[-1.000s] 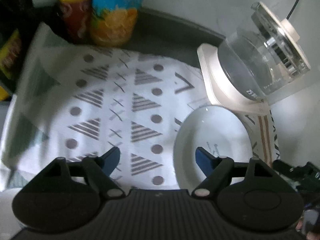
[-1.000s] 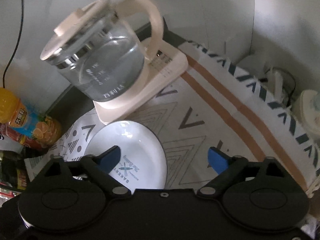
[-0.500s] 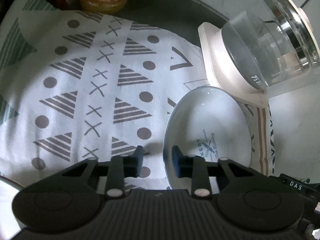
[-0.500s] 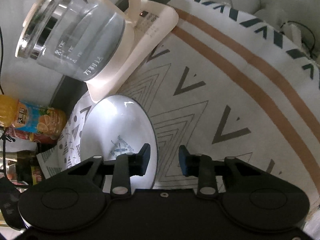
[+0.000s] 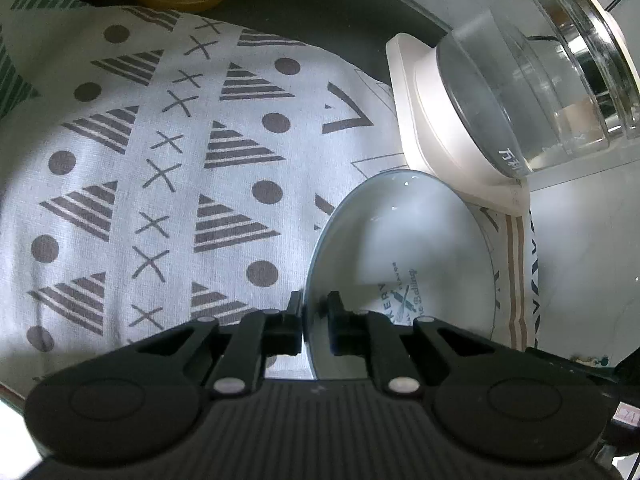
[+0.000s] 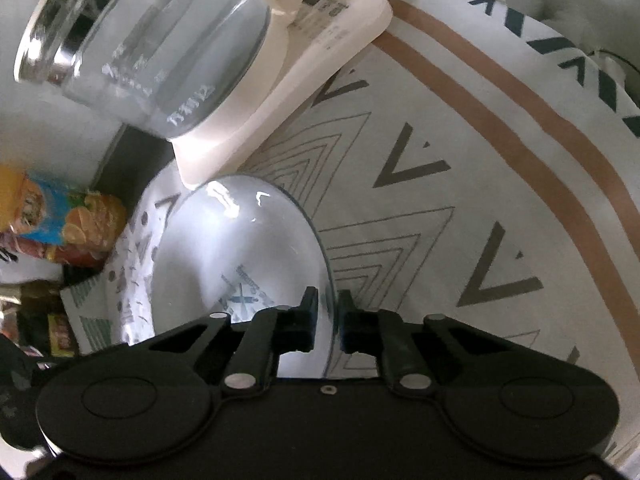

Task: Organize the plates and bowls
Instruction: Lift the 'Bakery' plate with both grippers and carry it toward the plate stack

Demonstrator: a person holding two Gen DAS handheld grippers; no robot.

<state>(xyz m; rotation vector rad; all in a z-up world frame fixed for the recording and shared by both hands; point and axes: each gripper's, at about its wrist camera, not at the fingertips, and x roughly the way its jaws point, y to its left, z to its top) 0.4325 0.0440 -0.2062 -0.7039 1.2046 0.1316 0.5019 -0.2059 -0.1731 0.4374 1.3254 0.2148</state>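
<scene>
— Why do you have both tongs on one plate?

— Your left gripper (image 5: 314, 314) pinches the left rim of the white plate (image 5: 404, 248) and your right gripper (image 6: 328, 312) pinches its right rim, each narrowed onto the edge (probably to keep it level when lifted).

— What stands in the way?

— The glass kettle (image 6: 160, 48) on its cream base (image 5: 436, 152) sits just ahead of the plate; juice bottles (image 6: 60, 220) stand further left on the patterned cloth (image 5: 160, 184).

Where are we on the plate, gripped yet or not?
Gripped: left tongs and right tongs each pinch opposite rims of the white plate. It sits on the patterned cloth beside the kettle base. Left: lifting and stacking it; no other dishes in view.
</scene>
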